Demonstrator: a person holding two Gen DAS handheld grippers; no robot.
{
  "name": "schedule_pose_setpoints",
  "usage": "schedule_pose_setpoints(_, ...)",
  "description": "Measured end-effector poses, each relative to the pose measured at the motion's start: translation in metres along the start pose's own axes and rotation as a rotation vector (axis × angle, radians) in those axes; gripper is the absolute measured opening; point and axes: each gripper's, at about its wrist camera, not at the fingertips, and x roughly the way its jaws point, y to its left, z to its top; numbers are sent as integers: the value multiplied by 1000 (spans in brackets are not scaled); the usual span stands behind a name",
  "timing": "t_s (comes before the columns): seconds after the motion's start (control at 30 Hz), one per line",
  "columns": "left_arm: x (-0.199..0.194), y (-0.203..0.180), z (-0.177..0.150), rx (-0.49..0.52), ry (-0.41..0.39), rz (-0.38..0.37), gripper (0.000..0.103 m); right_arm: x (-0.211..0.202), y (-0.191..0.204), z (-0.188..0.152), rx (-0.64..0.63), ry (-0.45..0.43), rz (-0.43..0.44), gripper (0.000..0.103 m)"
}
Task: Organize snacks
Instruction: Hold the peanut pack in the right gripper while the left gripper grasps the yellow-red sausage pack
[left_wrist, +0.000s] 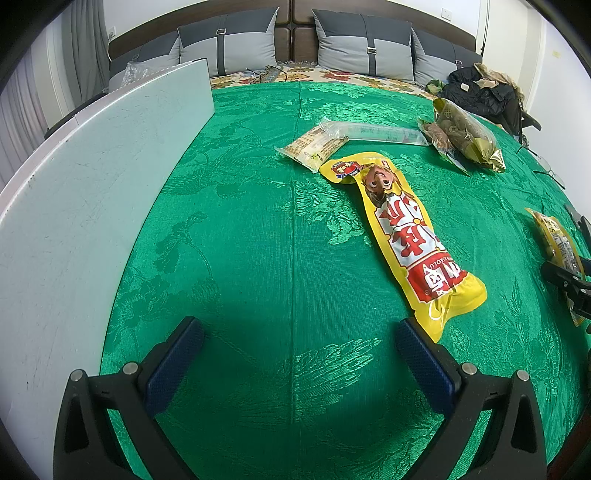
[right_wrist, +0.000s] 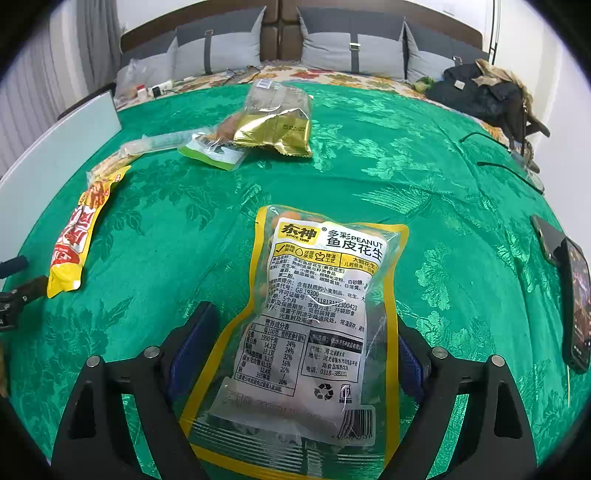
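Note:
My left gripper (left_wrist: 299, 350) is open and empty above the green cloth (left_wrist: 240, 229). A long yellow and red snack bag (left_wrist: 402, 236) lies just beyond its right finger; it also shows in the right wrist view (right_wrist: 79, 236). A clear noodle pack (left_wrist: 314, 146) and a gold and clear snack bag (left_wrist: 461, 136) lie farther back. My right gripper (right_wrist: 306, 332) stands wide around a yellow-edged peanut bag (right_wrist: 317, 306) that lies between its fingers; the pads do not visibly press it. That bag shows at the left view's right edge (left_wrist: 557, 240).
A white board (left_wrist: 74, 192) stands along the left edge of the bed. A phone (right_wrist: 576, 302) lies at the right edge. Dark clothes (right_wrist: 480, 92) are piled at the back right, with grey pillows (right_wrist: 351, 44) behind. Black cables (right_wrist: 509, 166) run by the right side.

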Motion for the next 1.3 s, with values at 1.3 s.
schedule_pose_setpoints(1.3,-29,9,0,-130,-78,-168,103,0,-1,1,0,1,2,90)
